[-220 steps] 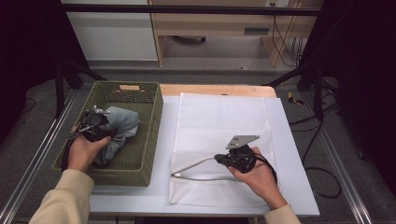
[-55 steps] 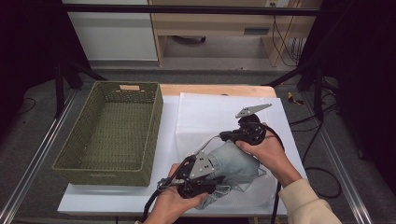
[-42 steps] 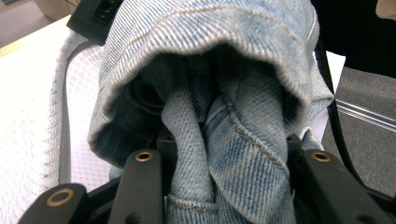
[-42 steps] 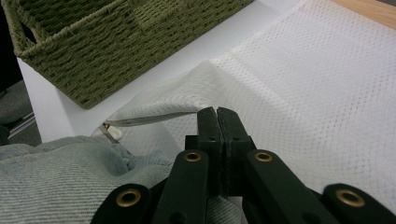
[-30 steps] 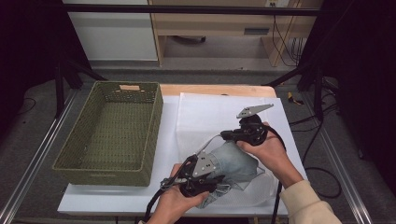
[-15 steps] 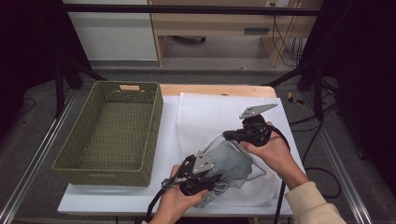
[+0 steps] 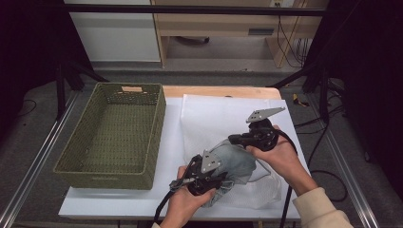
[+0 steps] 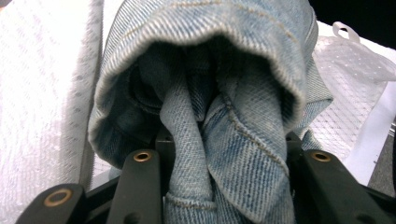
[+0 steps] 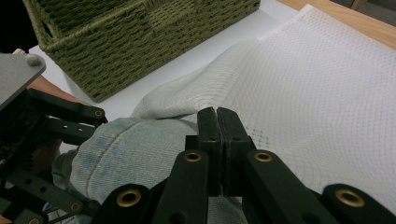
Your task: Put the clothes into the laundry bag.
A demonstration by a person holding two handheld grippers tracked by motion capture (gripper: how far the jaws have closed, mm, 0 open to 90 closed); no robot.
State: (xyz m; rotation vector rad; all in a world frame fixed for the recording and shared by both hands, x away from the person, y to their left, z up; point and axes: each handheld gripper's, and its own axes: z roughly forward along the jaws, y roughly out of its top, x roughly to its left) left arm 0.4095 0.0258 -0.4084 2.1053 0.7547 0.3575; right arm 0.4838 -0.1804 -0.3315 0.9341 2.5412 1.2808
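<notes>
Left gripper (image 7: 212,183) sits near the front edge of the table (image 7: 119,204), just right of the basket's front right corner. Its jaws stand partly apart and are clamped on a bunched fold of denim cloth (image 7: 233,164); in the left gripper view the pale blue cloth (image 8: 224,116) is wedged between both black jaws and bulges up over them, with a stitched hem curling across the top.

Right gripper (image 7: 237,139) is further back and to the right, over the white mesh bag (image 7: 214,118). Jaws pressed fully together; in the right gripper view the two tips (image 9: 218,123) meet at the raised edge of the mesh bag (image 9: 299,84), right above the denim (image 9: 135,149). Whether a layer of mesh is pinched between them can't be made out from the frames.

The denim lies at the front part of the bag, between the two grippers, lifted off the table at the left gripper's end. Bag spreads flat toward the back right corner of the table.

Green woven basket (image 7: 114,135) stands along the table's left side, well apart from the cloth.
</notes>
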